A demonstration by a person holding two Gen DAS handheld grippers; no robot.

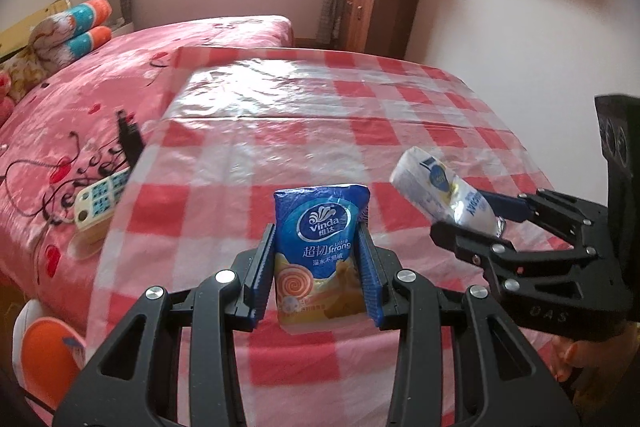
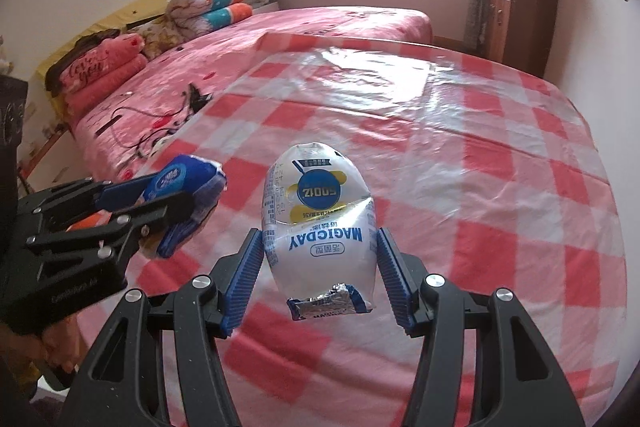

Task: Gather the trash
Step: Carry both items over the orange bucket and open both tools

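Observation:
A blue and yellow Vinda tissue pack stands upright between the blue pads of my left gripper, which is shut on it above the checked tablecloth. A white Magicday pouch with a crumpled foil end is pinched between the pads of my right gripper, held off the cloth. Each view shows the other tool too: the right gripper with the white pouch at the right, the left gripper with the tissue pack at the left.
The red and white checked plastic cloth covers a table beside a pink bed. On the bed lie a remote control, a black cable and adapter, and rolled quilts. A wooden cabinet stands in the far corner. An orange and white object sits low at the left.

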